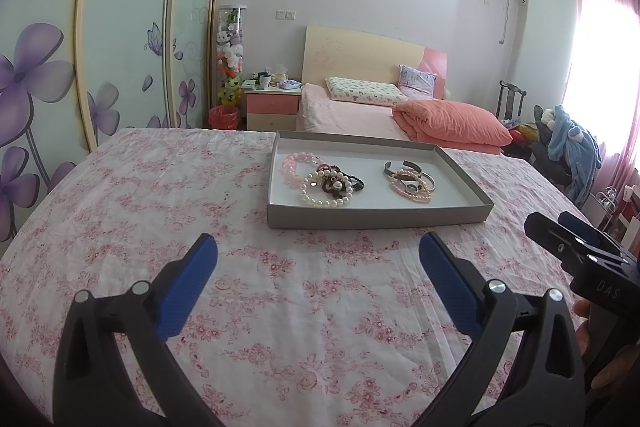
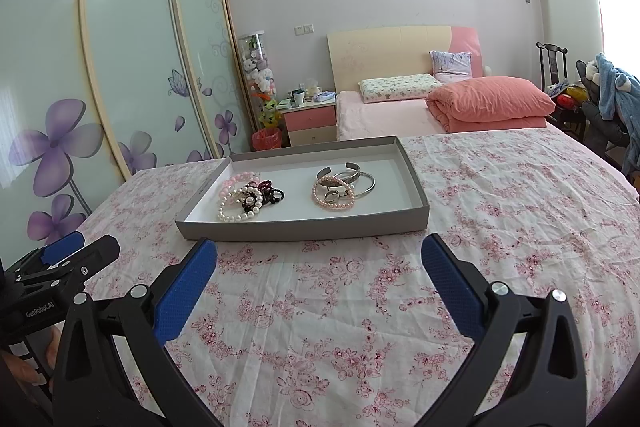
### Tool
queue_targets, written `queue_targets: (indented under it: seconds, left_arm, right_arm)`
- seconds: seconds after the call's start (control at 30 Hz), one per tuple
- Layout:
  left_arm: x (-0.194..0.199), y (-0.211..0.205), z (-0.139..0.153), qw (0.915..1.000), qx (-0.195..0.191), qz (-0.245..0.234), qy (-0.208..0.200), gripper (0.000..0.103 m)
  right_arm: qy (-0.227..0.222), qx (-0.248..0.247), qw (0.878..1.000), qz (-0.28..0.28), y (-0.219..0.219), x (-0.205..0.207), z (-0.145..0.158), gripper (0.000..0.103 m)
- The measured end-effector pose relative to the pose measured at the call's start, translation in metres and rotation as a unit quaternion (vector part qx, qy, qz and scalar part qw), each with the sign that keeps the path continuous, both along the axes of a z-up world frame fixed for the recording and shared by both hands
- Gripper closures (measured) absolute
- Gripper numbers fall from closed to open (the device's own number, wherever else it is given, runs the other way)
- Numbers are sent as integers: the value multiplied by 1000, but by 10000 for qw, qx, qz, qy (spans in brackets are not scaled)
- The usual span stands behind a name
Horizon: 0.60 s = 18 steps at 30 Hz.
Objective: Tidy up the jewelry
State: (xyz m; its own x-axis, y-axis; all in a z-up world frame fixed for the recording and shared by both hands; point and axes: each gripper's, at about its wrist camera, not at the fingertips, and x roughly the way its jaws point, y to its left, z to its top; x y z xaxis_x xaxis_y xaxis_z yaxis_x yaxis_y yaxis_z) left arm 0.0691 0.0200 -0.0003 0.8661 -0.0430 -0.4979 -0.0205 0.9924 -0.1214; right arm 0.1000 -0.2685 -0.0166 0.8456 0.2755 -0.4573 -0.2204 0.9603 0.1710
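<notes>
A shallow grey tray [image 1: 372, 217] [image 2: 300, 229] lies on a pink floral cloth. At its left is a heap of bead bracelets: a pink one [image 1: 294, 165], a white pearl one [image 1: 326, 193] [image 2: 236, 205] and dark ones [image 1: 348, 183] [image 2: 272, 193]. At its right are silver bangles [image 1: 412, 173] [image 2: 352, 179] and a pink pearl bracelet [image 1: 412, 189] [image 2: 334, 197]. My left gripper [image 1: 318, 255] is open and empty, short of the tray. My right gripper [image 2: 320, 255] is open and empty near the tray's front wall.
The cloth-covered table [image 1: 280, 307] runs wide around the tray. Behind are a bed [image 1: 360, 115], a pink nightstand [image 1: 272, 107], a wardrobe with flower doors [image 1: 120, 67] and a chair with clothes [image 1: 568, 147]. The other gripper shows at each view's edge [image 1: 580, 251] [image 2: 64, 259].
</notes>
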Motion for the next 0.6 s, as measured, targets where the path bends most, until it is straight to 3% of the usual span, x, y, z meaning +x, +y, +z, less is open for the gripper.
queue_targets:
  seconds: [0.6]
  left_arm:
    - [-2, -2, 1, 10000, 57, 35, -42, 4]
  right_arm:
    - [1, 5, 10000, -2, -1, 0, 0, 2]
